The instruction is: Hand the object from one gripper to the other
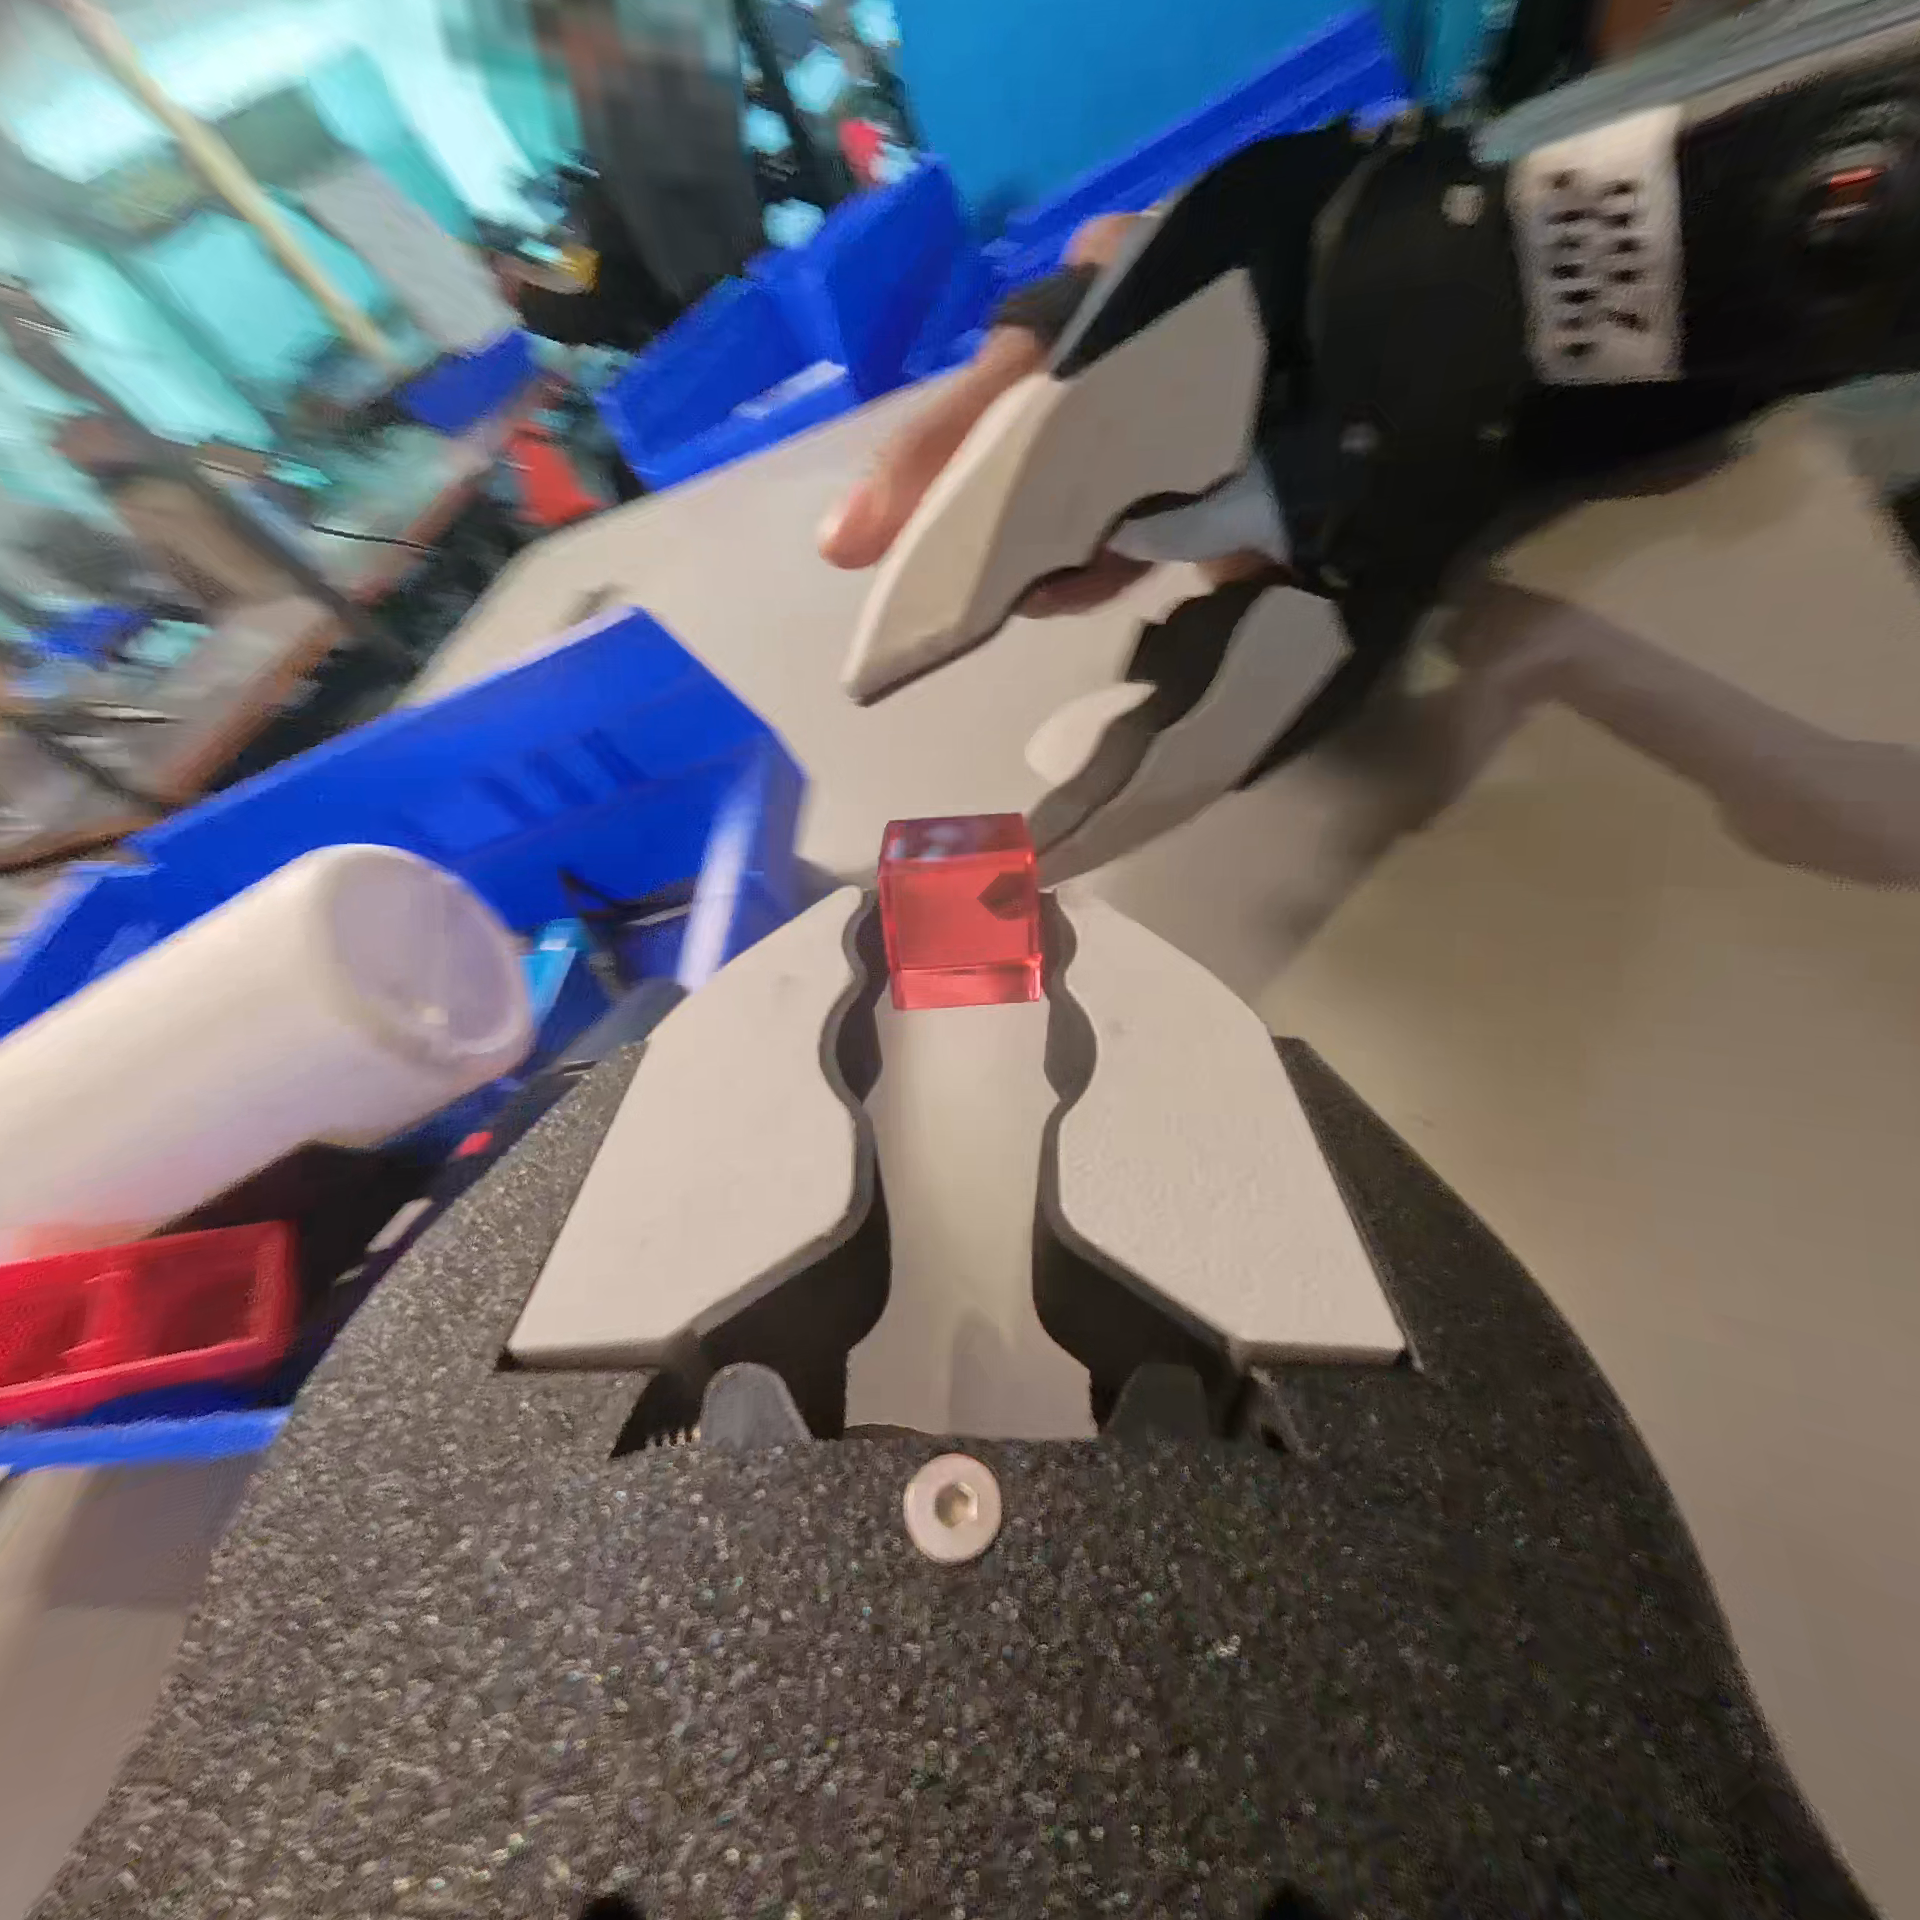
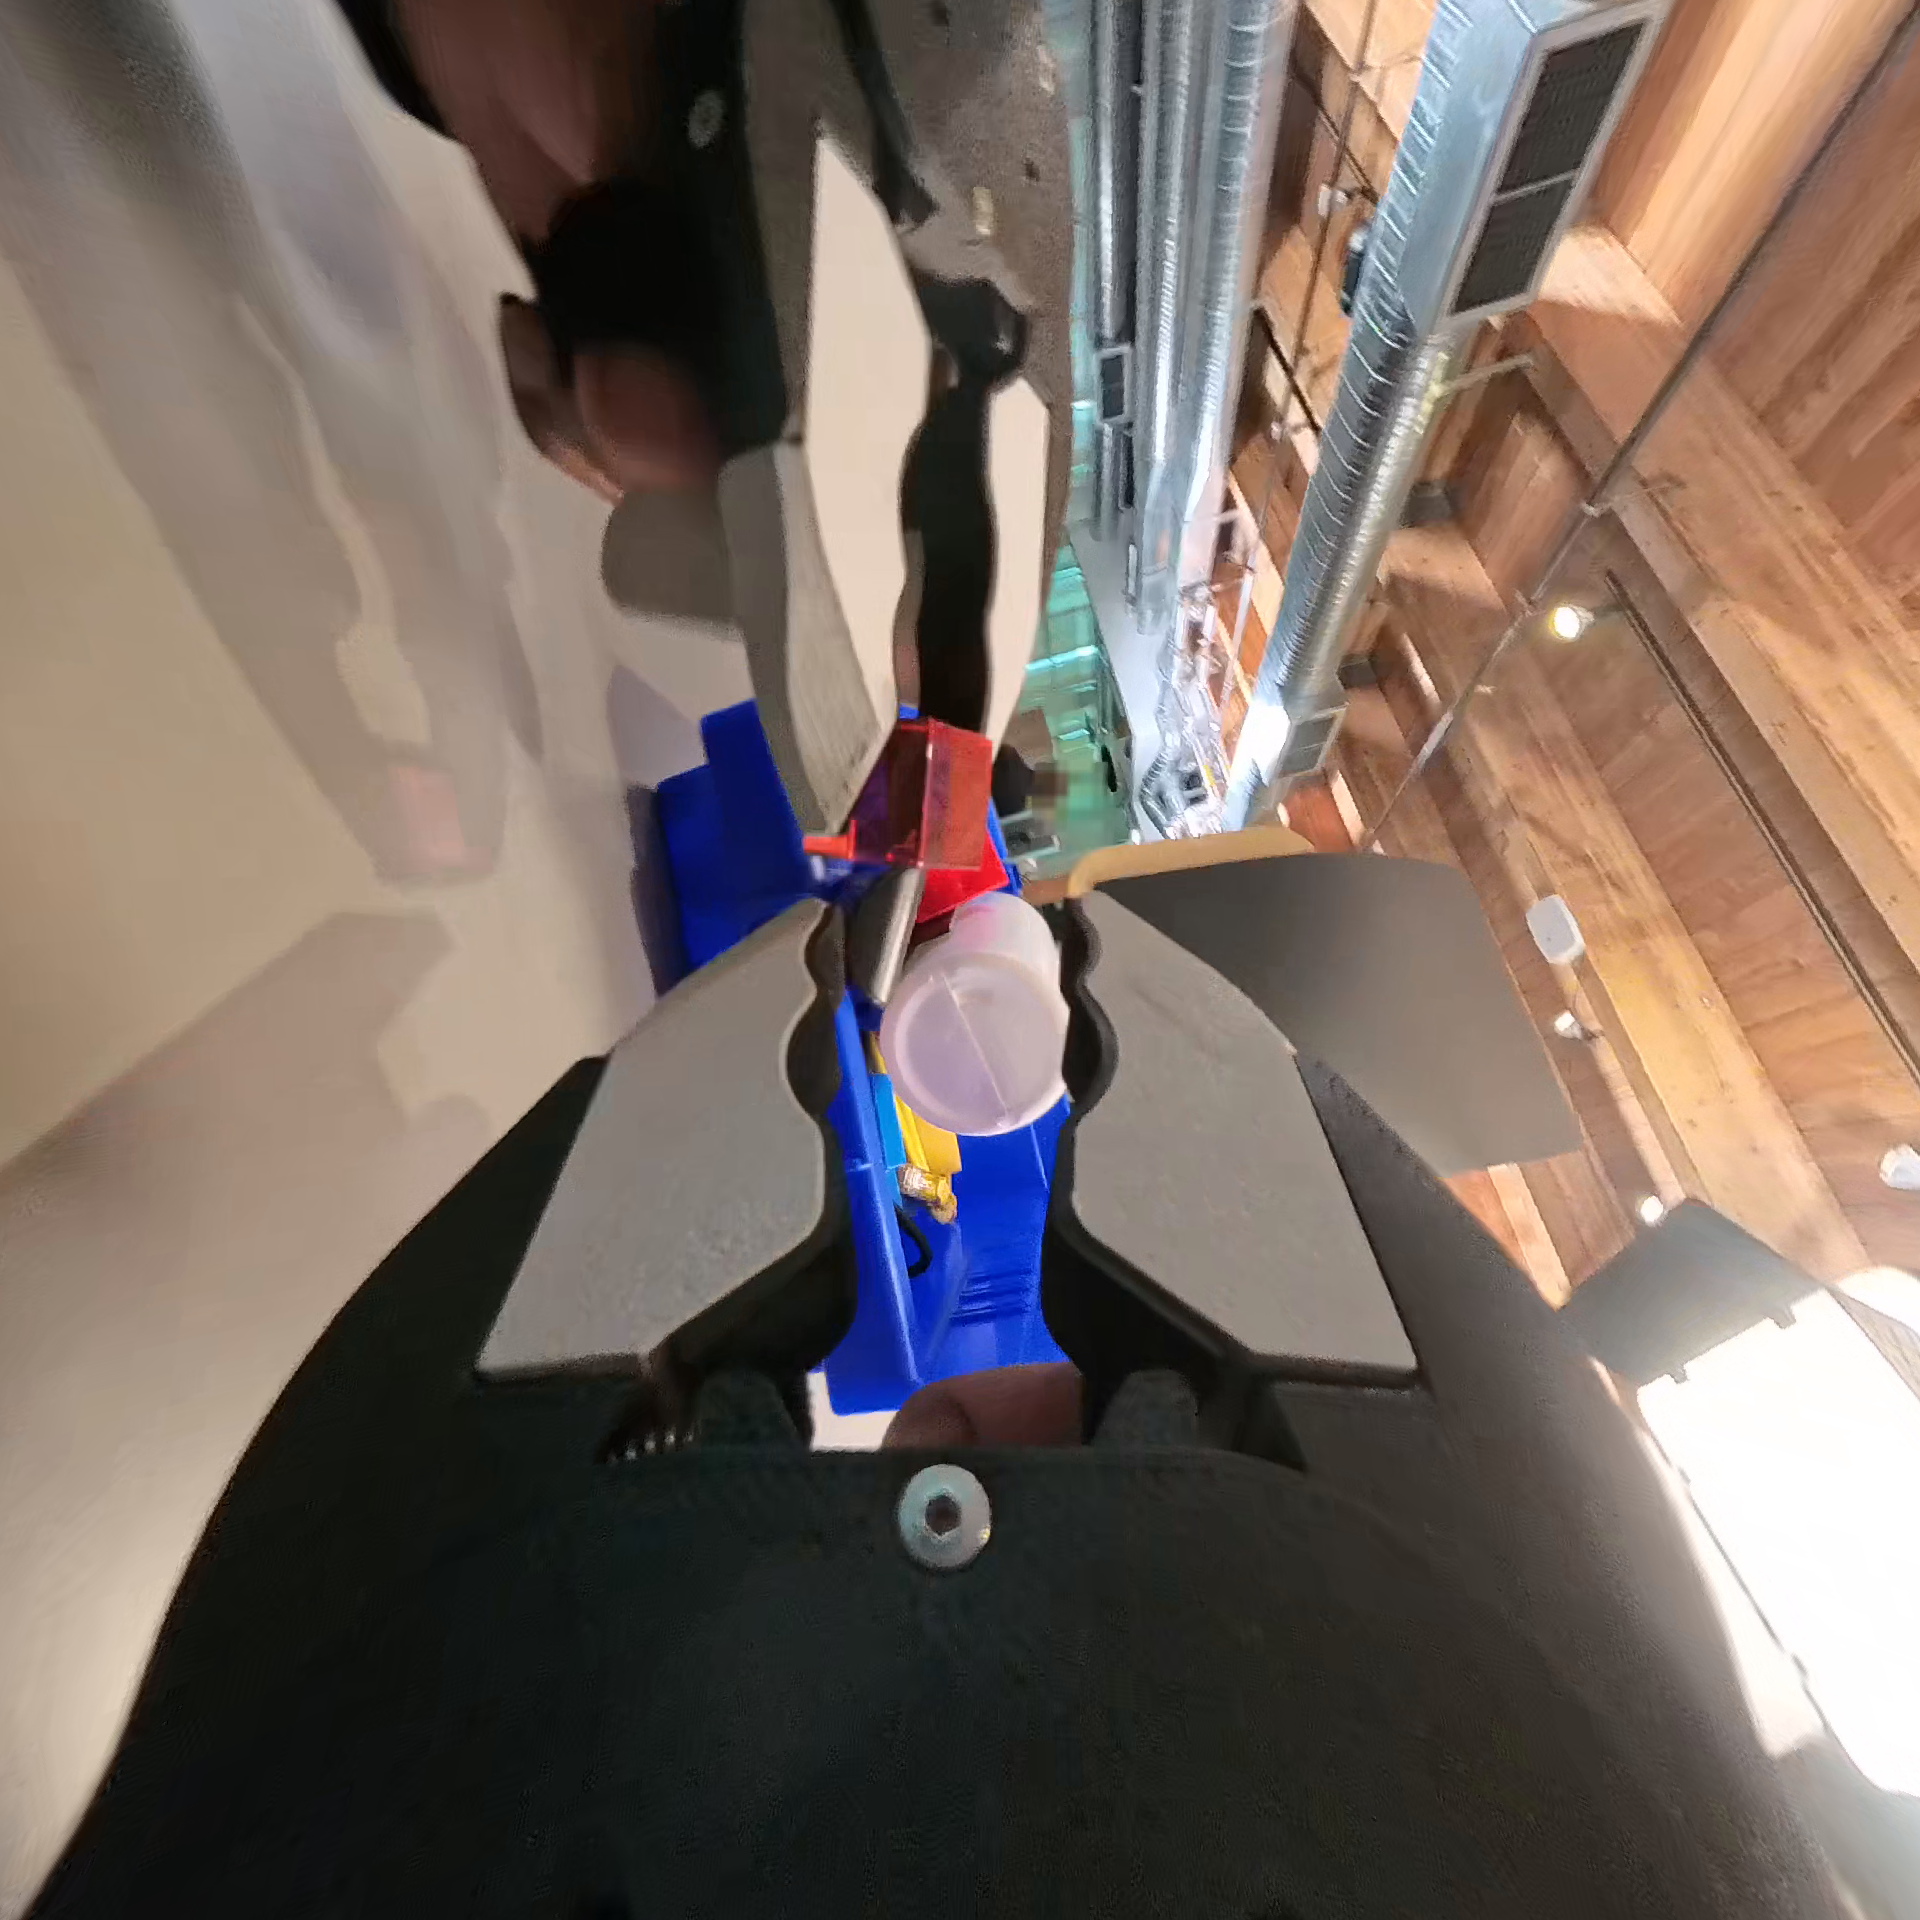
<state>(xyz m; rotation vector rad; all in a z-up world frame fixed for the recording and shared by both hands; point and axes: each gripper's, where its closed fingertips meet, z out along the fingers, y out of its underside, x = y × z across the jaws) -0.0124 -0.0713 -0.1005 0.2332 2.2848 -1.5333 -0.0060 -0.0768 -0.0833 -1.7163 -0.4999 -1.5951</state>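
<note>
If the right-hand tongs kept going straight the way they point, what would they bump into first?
Probably the red cube pinched in the left tongs, just beyond the right tongs, which are open. The white tube in the blue bin lies farther; depth is unclear.

On my feed a blue bin (image 1: 499, 790) sat on the pale bench (image 1: 1507, 1091), holding a white tube (image 1: 260, 1029) and a red block (image 1: 135, 1320). More blue bins (image 1: 790, 332) stood behind it; overhead I saw metal ducts (image 2: 1382, 436) and timber ceiling (image 2: 1714, 623).
</note>
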